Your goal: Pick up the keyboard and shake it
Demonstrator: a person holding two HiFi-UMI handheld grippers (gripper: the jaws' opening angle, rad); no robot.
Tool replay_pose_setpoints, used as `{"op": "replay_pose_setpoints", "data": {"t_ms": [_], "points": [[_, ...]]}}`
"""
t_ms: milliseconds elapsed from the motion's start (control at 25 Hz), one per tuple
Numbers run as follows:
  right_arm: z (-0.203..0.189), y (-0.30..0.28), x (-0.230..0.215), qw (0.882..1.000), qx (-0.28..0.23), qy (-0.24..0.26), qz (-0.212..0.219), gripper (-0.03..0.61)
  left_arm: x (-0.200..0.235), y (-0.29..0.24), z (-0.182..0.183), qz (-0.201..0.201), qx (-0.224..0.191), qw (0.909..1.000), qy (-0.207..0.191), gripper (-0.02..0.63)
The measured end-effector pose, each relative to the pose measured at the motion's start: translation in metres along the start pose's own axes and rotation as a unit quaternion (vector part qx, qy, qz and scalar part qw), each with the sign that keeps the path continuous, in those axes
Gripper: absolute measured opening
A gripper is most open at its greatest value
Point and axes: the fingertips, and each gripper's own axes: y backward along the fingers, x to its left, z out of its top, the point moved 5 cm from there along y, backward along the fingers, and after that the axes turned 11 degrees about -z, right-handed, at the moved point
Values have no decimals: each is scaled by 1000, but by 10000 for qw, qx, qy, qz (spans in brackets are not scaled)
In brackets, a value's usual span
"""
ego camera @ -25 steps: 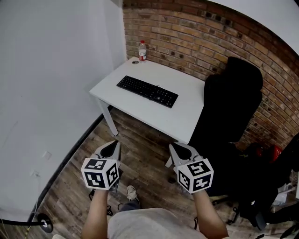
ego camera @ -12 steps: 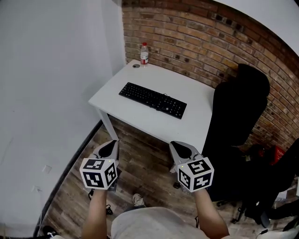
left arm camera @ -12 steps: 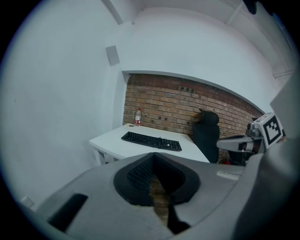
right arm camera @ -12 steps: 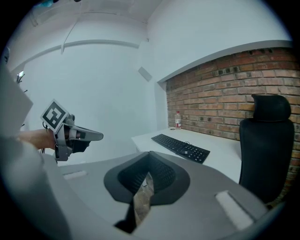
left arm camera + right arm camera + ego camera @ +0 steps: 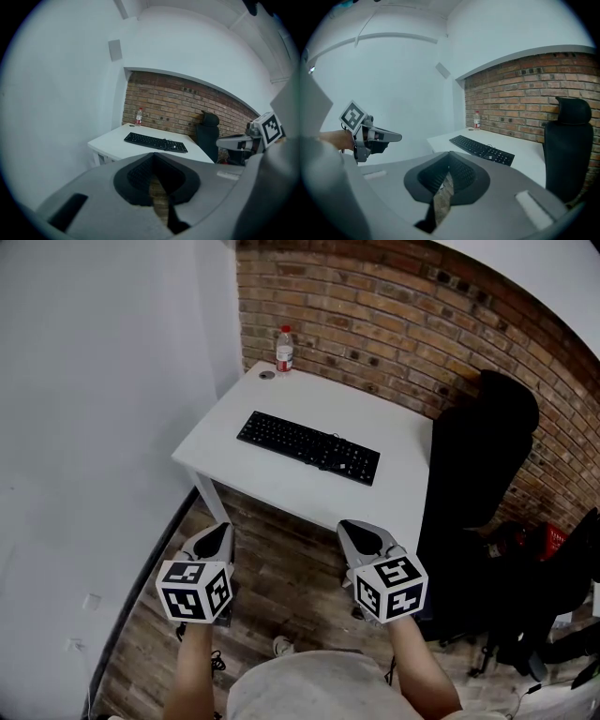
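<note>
**Both claws shut, keyboard not yet reached**

The left claw (image 5: pixel 216 540) hangs over the wooden floor (image 5: pixel 281 568), its jaws pressed together on nothing, well apart from the white desk (image 5: pixel 234 479) ahead. The black keyboard (image 5: pixel 307 447) lies untouched and slanted across the desk's middle, with a bottle (image 5: pixel 284 349) upright at the far corner. The right claw (image 5: pixel 360 538) is likewise closed and empty, level with its partner. They are probably paired this way because a long keyboard wants lifting from both ends. A black chair (image 5: pixel 483 451) stands beside the desk's right edge. The head view shows the gap to the desk. Each claw's own view shows its closed jaws and the other claw alongside.
</note>
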Motion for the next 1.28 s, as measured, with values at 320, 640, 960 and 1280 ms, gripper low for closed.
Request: {"op": "replay_pose_setpoints", "data": {"t_ms": [320, 640, 960, 1280], "points": [[2, -17, 3, 9998, -10, -88, -173, 9, 17, -12, 5, -159, 65, 9998, -74, -8], [8, -48, -8, 9995, -39, -143, -285, 9, 39, -34, 13, -167, 128, 9997, -113, -8], [17, -101, -28, 9995, 12, -178, -268, 9, 70, -80, 32, -124, 235, 9996, -115, -8], [31, -163, -73, 9992, 157, -245, -268, 9, 99, -148, 58, -74, 383, 9992, -39, -8]]}}
